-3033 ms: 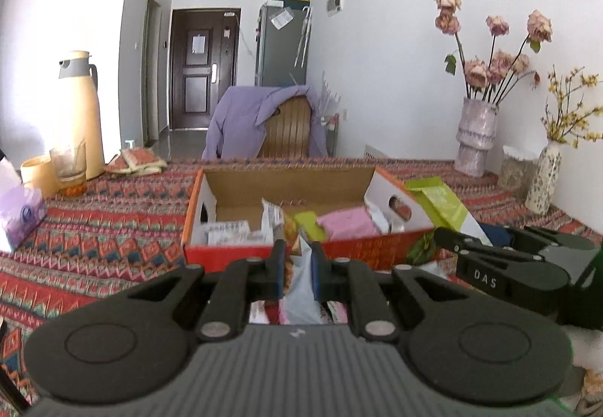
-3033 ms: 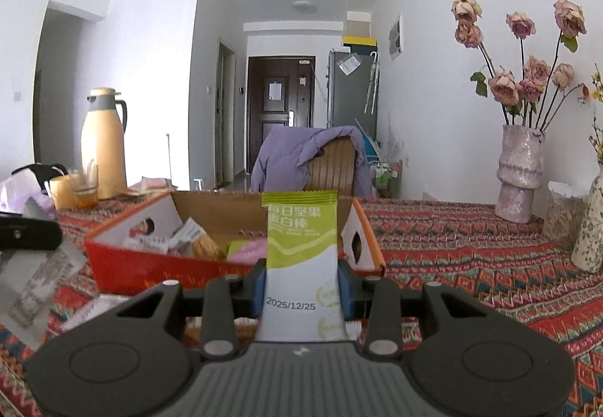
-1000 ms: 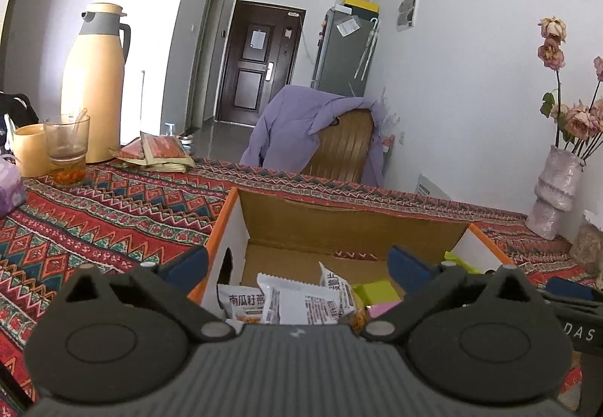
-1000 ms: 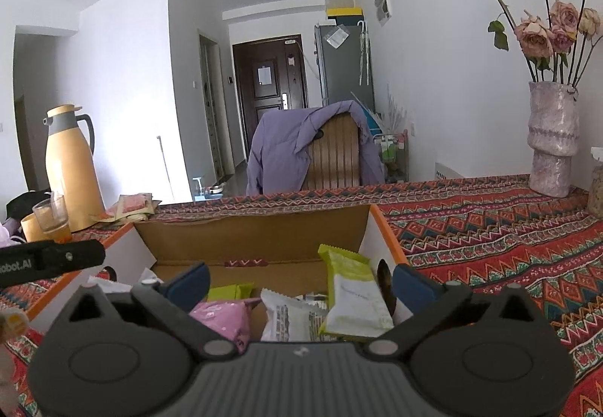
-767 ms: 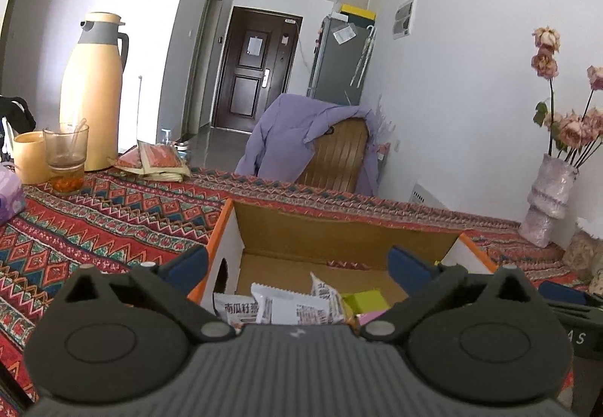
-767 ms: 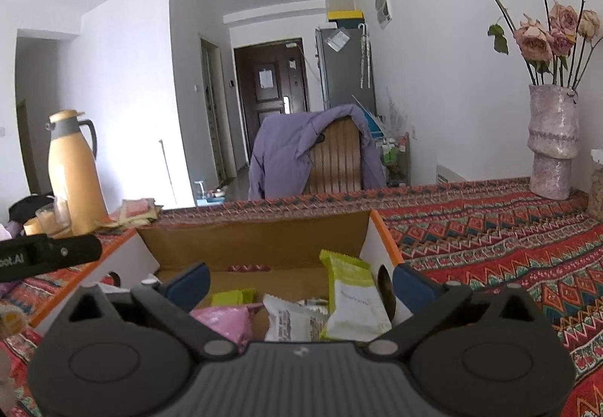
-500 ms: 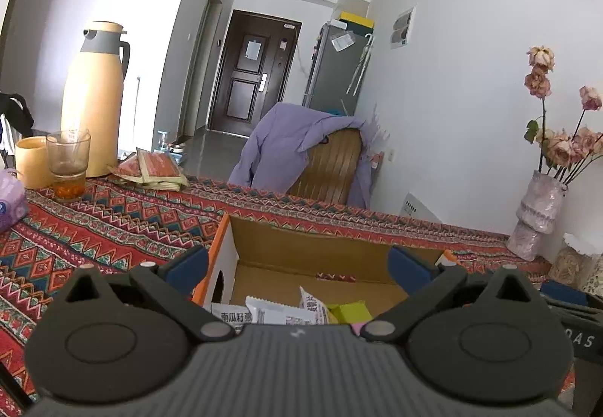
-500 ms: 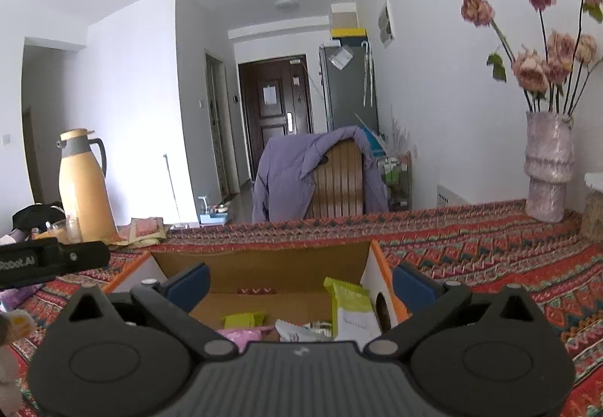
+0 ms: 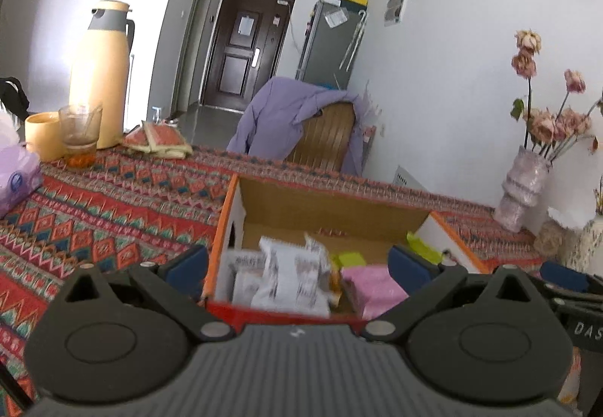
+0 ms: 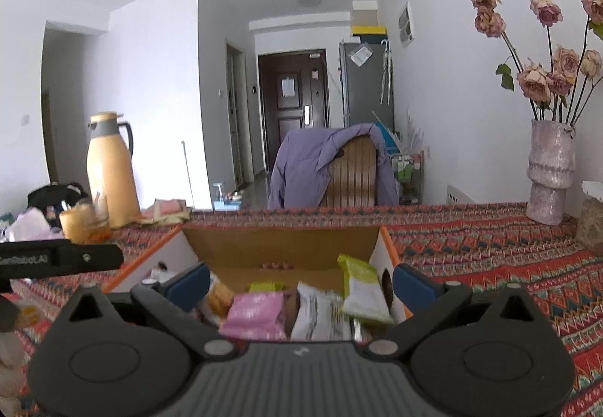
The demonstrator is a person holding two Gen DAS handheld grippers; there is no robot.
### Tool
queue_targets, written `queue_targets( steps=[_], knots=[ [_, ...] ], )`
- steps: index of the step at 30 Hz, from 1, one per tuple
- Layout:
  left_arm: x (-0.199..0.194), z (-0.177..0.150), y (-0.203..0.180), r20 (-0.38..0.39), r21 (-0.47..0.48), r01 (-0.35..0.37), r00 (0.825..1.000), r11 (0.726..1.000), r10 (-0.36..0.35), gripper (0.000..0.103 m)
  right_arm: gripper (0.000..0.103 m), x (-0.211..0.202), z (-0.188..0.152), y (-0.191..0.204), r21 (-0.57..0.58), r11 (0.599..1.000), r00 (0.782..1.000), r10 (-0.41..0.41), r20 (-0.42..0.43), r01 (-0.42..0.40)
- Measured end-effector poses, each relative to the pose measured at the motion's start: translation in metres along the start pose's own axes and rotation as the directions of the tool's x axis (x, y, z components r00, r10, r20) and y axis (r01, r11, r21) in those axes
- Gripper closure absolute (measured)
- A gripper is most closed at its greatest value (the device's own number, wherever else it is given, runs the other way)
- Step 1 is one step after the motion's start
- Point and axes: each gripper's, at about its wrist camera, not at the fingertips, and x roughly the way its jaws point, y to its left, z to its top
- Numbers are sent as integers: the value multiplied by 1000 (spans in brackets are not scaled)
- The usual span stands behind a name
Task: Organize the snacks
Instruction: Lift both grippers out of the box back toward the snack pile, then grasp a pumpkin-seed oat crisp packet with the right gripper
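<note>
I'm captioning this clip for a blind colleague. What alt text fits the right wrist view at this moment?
The open, empty right gripper hovers at the near edge of an orange-edged cardboard box holding snack packets, among them a pink packet and a green bar leaning on the right wall. The box sits on a red patterned tablecloth, with a yellow thermos far left and a vase of dried roses far right.

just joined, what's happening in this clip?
A person holding two handheld tools is sorting snacks into an open orange-edged cardboard box on a patterned tablecloth. Both the left tool and right tool are open and empty, facing the box. Inside it lie a pink packet, white wrappers and a green-and-white bar leaning against the right wall.
</note>
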Motion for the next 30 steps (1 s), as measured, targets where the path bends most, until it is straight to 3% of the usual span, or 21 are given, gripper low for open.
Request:
queue_targets(
  steps=[8, 24, 26, 30],
  knots=[
    [-17, -31, 19, -82, 24, -17, 996, 1000, 19, 0, 0, -11, -29, 12, -41, 999, 995, -2, -97, -2],
    [-34, -80, 31, -112, 62, 10, 994, 998, -3, 0, 0, -23, -84, 26, -73, 997, 960, 2, -281, -23],
    [-33, -84, 30, -105, 73, 13, 994, 997, -5, 0, 2, -21, -86, 30, -91, 996, 958, -2, -287, -25],
    [-35, -87, 29, -91, 74, 25, 996, 997, -18, 0, 16, -17, -89, 40, -125, 991, 951, 11, -308, -52]
  ],
)
